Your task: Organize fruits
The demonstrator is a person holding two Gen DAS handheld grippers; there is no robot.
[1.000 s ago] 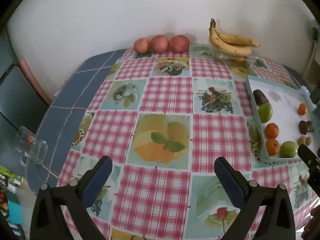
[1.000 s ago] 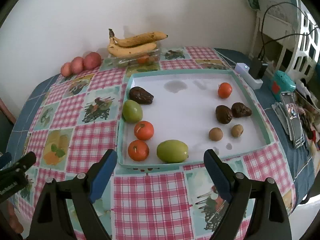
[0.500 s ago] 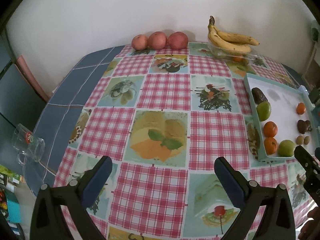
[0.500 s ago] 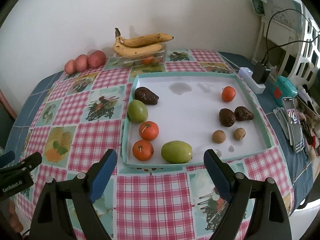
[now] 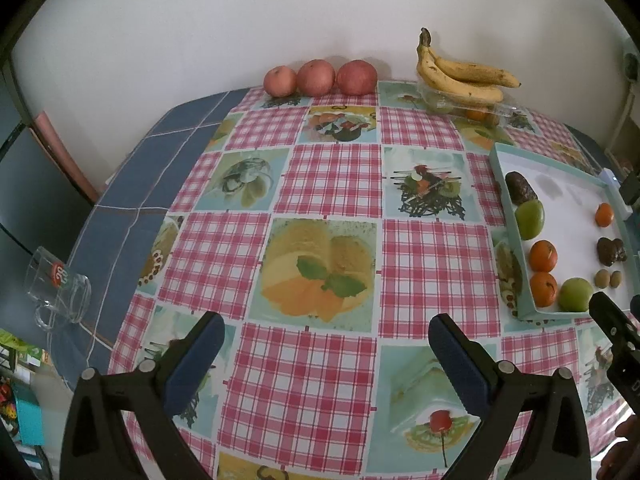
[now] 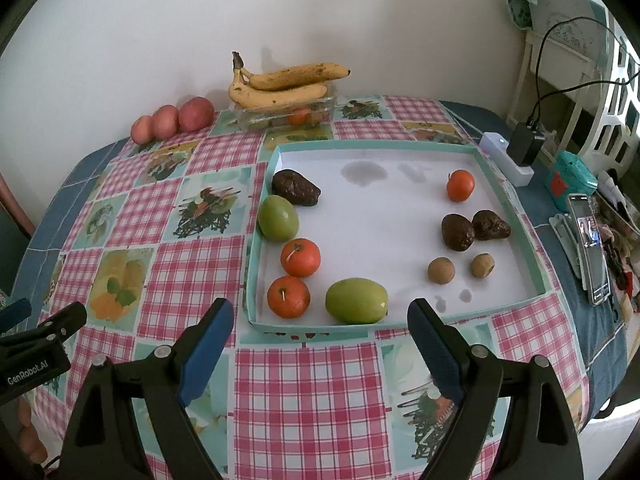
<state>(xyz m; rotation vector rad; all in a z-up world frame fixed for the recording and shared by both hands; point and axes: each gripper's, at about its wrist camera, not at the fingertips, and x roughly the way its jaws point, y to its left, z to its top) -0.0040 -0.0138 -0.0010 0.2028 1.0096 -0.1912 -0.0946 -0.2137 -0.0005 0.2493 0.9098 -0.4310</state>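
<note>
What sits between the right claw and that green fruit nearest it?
In the right wrist view, only checked tablecloth and the tray's near rim separate the right claw from the green fruit.

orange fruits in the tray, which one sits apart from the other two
The orange fruit near the tray's far right corner. The other two sit together along the left wall, between the green fruits.

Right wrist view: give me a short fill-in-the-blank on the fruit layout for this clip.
1. The tray holds ____ orange fruits.
2. The bananas rest on a clear ____ near the wall.
3. Both the left gripper and the right gripper are ____.
4. The three red apples lie ____ the tray.

Missing words: three; container; open; outside
</note>
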